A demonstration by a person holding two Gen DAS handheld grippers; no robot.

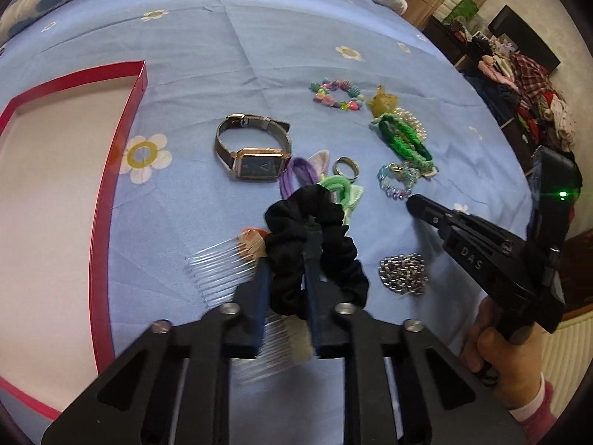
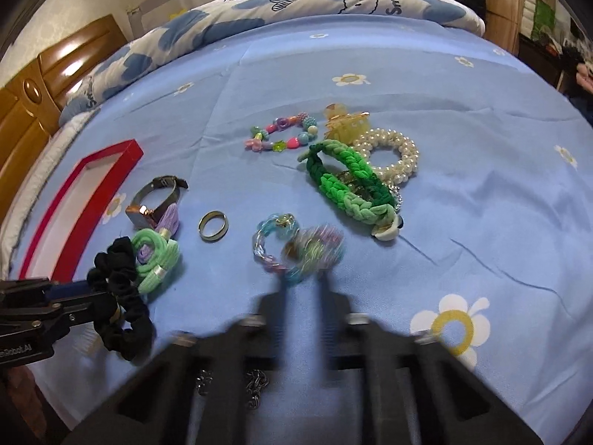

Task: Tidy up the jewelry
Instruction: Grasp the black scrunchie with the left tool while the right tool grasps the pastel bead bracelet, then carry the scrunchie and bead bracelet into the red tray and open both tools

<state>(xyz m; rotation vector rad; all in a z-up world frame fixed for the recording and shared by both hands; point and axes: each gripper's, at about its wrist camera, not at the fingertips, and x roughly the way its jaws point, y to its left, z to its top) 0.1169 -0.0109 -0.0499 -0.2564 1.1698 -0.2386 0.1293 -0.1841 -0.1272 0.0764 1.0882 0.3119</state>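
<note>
Left gripper [image 1: 287, 256] pinches the scrunchie [image 1: 315, 248] at frame centre: soft, light, best held by one fold. Right gripper [image 2: 304, 289] (blurred) seems narrowly spread near the bracelet [image 2: 296, 248].

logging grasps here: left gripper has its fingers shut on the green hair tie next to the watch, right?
Not the green hair tie. The left wrist view shows the left gripper with its fingers shut on the black scrunchie, which does lie near the watch.
</note>
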